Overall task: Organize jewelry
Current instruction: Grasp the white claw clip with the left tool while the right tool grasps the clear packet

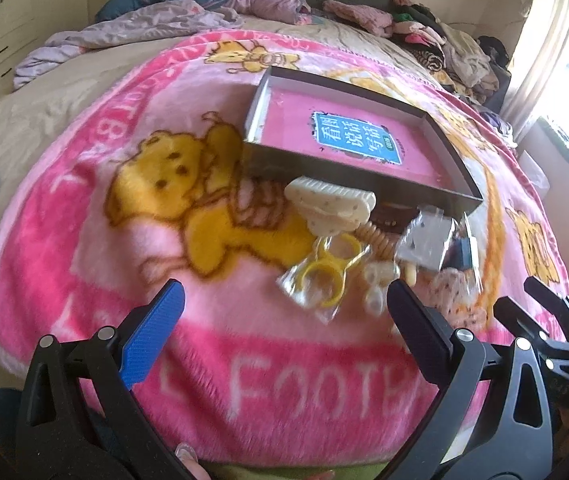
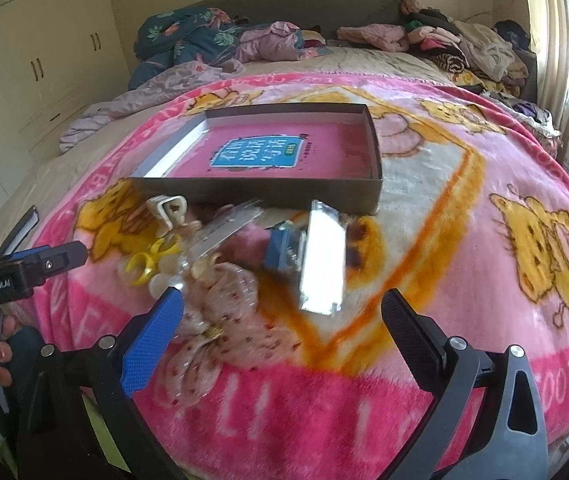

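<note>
Jewelry lies in a loose heap on a pink plush blanket with yellow bear prints (image 1: 84, 208), just below the near wall of a shallow dark cardboard box with a pink printed bottom (image 1: 364, 168). In the left wrist view the left tool (image 1: 284, 300) hangs wide open and holds nothing; a yellow plastic ring in a clear packet (image 1: 324, 276) sits between its fingertips, slightly above them in the frame, with a cream spotted hair claw (image 1: 332, 204) above that and a clear packet on a silver card (image 1: 428, 240) to the right. In the right wrist view the right tool (image 2: 282, 304) is likewise spread wide and empty; a beige dotted fabric bow (image 2: 224, 292) touches its blue left finger, and a shiny silver packet (image 2: 322, 256) lies centre frame above the gap. The blanket covers a bed (image 2: 384, 60) with rumpled clothes (image 2: 444, 40) along the top of the frame, cream wardrobe doors (image 2: 44, 60) at upper left, and a bright curtained window at right.
</note>
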A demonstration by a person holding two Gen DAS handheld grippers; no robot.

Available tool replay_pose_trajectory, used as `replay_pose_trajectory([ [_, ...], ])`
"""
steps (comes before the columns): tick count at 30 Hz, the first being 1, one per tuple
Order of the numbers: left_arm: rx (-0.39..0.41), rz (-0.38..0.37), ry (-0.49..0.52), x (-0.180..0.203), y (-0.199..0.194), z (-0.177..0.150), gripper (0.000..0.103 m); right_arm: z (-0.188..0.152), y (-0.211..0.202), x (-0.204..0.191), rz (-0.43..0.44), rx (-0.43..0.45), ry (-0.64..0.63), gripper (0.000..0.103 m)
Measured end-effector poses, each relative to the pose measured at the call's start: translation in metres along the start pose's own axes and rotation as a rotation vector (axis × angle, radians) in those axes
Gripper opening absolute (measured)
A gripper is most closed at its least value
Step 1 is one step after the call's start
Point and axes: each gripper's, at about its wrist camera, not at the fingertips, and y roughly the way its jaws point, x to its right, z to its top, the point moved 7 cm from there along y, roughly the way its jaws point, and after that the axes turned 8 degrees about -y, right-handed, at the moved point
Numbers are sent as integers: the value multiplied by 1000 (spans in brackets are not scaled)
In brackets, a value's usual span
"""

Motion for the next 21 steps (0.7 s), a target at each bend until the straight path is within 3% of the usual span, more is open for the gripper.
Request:
replay_pose_trajectory([
  [2, -8, -17, 5, 6, 8, 7, 93, -1, 6, 7, 3, -18, 13, 85],
  [8, -38, -86, 18, 25, 32, 22, 93, -6, 21, 25, -3, -52, 30, 76],
  [16, -78, -103, 14, 34, 66, 33, 93, -11, 50, 38, 16, -111, 45, 60],
  [21, -90, -115, 7, 36, 82, 34, 93, -10, 66, 39, 61, -128, 46, 43],
])
